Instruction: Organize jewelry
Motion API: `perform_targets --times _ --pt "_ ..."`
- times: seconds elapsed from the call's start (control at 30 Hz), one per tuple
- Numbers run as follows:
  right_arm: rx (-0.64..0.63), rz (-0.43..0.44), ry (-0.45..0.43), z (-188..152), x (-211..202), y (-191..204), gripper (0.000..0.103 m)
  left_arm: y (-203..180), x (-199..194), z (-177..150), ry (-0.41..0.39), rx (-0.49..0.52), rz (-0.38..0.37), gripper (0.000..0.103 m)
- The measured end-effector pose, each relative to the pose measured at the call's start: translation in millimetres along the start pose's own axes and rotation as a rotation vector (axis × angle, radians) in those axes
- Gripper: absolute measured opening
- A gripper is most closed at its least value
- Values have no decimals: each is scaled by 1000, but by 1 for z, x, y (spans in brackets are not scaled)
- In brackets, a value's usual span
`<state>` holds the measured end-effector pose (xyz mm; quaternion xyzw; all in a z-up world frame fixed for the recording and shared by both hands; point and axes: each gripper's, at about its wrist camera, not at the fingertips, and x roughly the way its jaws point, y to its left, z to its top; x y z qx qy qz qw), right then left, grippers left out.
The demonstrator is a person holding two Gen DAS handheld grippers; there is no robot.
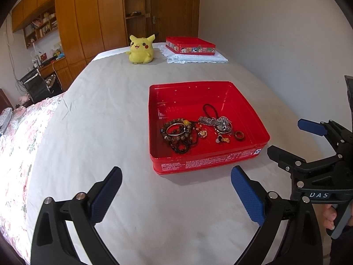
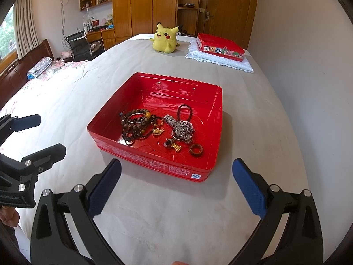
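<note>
Left claw [image 1: 176, 190] spread wide over bare white sheet [image 1: 110, 110], nothing between its blue pads [image 1: 248, 195], just short of the red tin's [image 1: 207, 162] printed front wall. Right claw [image 2: 176, 185] likewise gaping and empty-handed, poised off the tin's near corner. Each claw visible at the edge of the other's view, both short of the tin.

Inside the open tin, toward the front: a heap of brown bead bracelets [image 2: 135, 124] with a silver bangle [image 2: 136, 118] on top, on the left half; a silver watch [image 2: 182, 130] and a black cord loop [image 2: 184, 110] right of the beads; small gold charms [image 2: 158, 131] between beads and watch; a brown ring [image 2: 196, 150] nearest the front right corner.

Well beyond the tin, at the sheet's far end: a yellow plush toy [image 1: 141, 49], and to its right a second red tin [image 1: 190, 45] sitting on a folded white cloth [image 1: 198, 58].
</note>
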<state>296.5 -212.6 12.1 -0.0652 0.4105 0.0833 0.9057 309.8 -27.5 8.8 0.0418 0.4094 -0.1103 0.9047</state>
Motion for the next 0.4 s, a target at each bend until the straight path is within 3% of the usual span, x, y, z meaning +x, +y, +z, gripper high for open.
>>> perform_targets --times 0.4 --pt "0 2 -2 0 -2 0 100 2 -7 -2 -15 -5 34 99"
